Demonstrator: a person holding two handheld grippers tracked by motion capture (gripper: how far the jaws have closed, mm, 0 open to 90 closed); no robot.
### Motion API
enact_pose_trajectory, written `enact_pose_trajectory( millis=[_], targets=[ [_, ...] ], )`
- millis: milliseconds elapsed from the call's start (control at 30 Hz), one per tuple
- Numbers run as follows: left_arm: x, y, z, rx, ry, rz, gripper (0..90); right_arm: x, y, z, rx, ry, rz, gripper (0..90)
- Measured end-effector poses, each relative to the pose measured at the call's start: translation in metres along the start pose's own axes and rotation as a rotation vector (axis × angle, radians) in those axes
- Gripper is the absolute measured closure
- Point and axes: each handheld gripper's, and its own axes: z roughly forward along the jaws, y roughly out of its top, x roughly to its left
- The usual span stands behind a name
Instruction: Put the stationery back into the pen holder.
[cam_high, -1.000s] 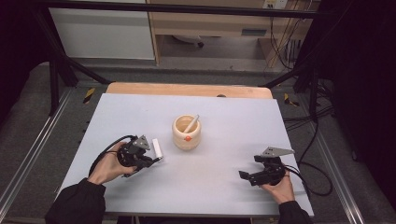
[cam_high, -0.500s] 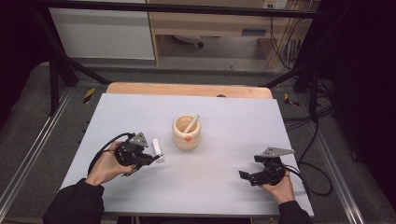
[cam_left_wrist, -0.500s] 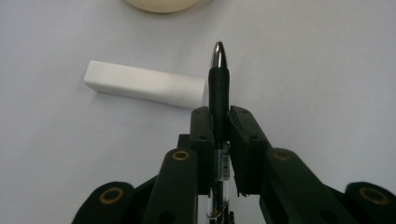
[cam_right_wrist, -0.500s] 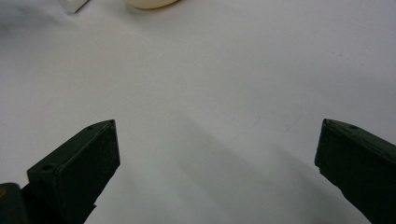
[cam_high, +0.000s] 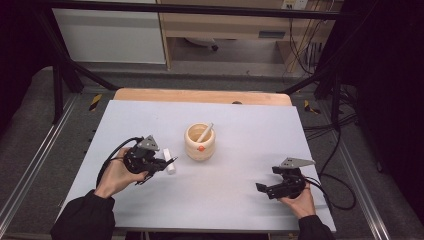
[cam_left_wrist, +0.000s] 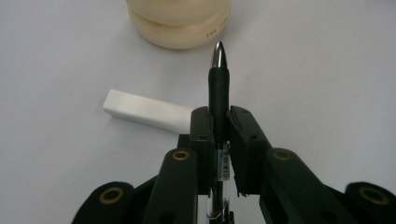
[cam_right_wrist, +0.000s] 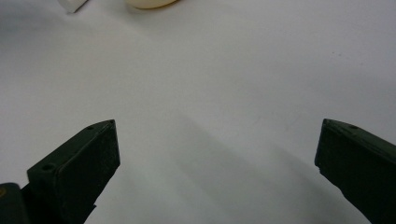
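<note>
**Pen pinched in left jaws, right jaws idle**

Jaws of the left gripper are pressed onto a black pen, clamped across the barrel where the dark grip sleeve meets the clear body, metal tip pointing out ahead. Right gripper: jaws spread wide over bare table, nothing between them.

- Pen sits low over the table, tip aimed toward the cream wooden cup, which already holds a pale stick. A white eraser block lies flat just beside the left jaws; in the high view it shows at, between the left gripper and the cup.
- Handling, by judgement: pen is light and stiff, smooth plastic barrel, apt to swivel or slide in a narrow pinch. Rubbery grip sleeve is the better hold; the current grip looks centred and square.
- Cup looks light enough to tip if nudged at the rim.
</note>
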Motion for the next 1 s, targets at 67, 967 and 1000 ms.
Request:
enact_pose_trajectory(
  millis=[67,967,1000],
  targets=[
    [0.000,0.003,-0.001,-0.017,0.005,-0.011,79.5,0.000,0.000,0.000,0.000,0.000,0.001,0.7],
    [-0.002,0.046,-0.009,-0.205,0.067,-0.065,79.5,0.000,0.000,0.000,0.001,0.000,-0.002,0.7],
    [-0.002,0.048,-0.010,-0.216,0.068,-0.070,79.5,0.000,0.000,0.000,0.001,0.000,-0.001,0.7]
  ],
)
